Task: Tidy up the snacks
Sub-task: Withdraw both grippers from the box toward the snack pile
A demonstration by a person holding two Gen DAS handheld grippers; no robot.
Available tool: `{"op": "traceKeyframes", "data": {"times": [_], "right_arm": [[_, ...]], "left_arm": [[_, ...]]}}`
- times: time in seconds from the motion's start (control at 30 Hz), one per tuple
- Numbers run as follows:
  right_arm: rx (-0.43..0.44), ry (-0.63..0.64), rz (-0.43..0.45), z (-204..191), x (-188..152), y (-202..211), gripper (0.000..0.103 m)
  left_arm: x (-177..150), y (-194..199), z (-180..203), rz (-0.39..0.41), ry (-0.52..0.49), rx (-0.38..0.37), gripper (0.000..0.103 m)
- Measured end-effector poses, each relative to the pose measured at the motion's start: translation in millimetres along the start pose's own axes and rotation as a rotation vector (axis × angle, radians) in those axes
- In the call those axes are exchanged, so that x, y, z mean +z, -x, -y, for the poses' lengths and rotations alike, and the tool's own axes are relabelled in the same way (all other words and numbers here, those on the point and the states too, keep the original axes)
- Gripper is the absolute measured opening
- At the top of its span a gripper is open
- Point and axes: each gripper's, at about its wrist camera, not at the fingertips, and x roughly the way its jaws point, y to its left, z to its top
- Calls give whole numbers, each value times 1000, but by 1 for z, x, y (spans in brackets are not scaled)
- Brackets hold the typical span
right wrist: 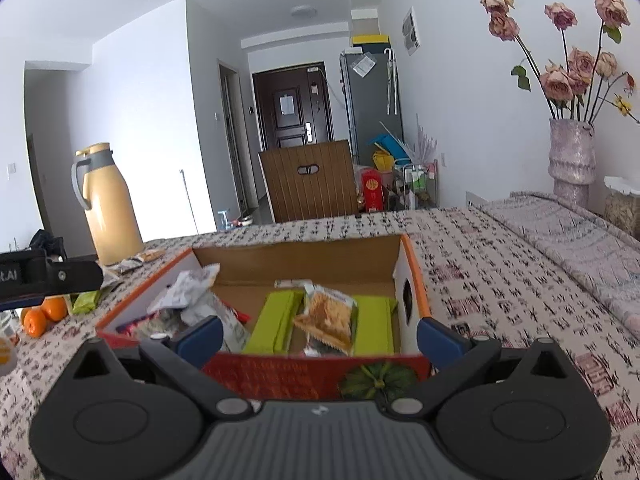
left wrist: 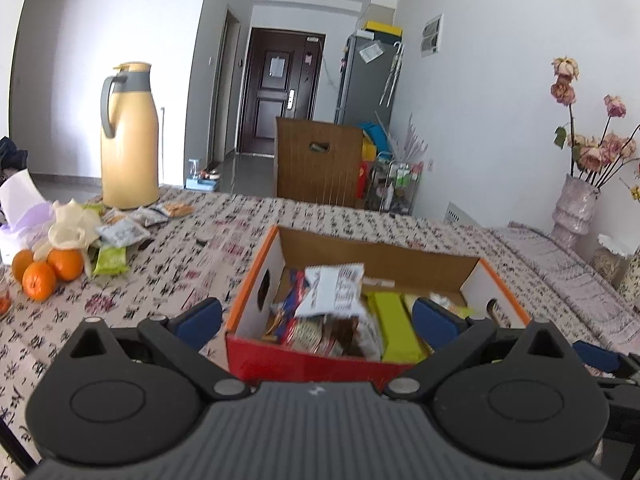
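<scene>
An open red and orange cardboard box (left wrist: 256, 276) sits on the patterned tablecloth, holding several snack packets. My left gripper (left wrist: 318, 318) hovers at its near edge, open wide; a white packet (left wrist: 332, 290) lies loose and tilted between the fingers, untouched by either pad. Green bars (left wrist: 396, 324) lie beside it. In the right wrist view my right gripper (right wrist: 320, 338) is open over the box (right wrist: 412, 276), with an orange cracker packet (right wrist: 328, 320) resting tilted on green bars (right wrist: 276, 322). More loose snacks (left wrist: 124, 232) lie at the far left near the thermos.
A yellow thermos (left wrist: 128, 136) stands at the table's far left, with oranges (left wrist: 44, 272) and white tissue paper (left wrist: 18, 196) nearby. A vase of dried roses (right wrist: 570, 160) stands at the right. A wooden chair (left wrist: 316, 160) is behind the table.
</scene>
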Motion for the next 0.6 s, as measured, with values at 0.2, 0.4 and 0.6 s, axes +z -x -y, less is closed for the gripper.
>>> {"op": "traceKeyframes", "data": {"times": [0.2,0.4,0.6], "right_arm": [[-28,3,-40,10,-18,6,103],[-62,2,-87,18,-32,8,103],[-102,6,-135,26,-43,9,103]], "left_arm": [[-22,-6,-9,-63,-15,1,103],[-46,-13,-19,-129,-8,9,103],[-63,-14,-27,-173,-3,23,103]]}}
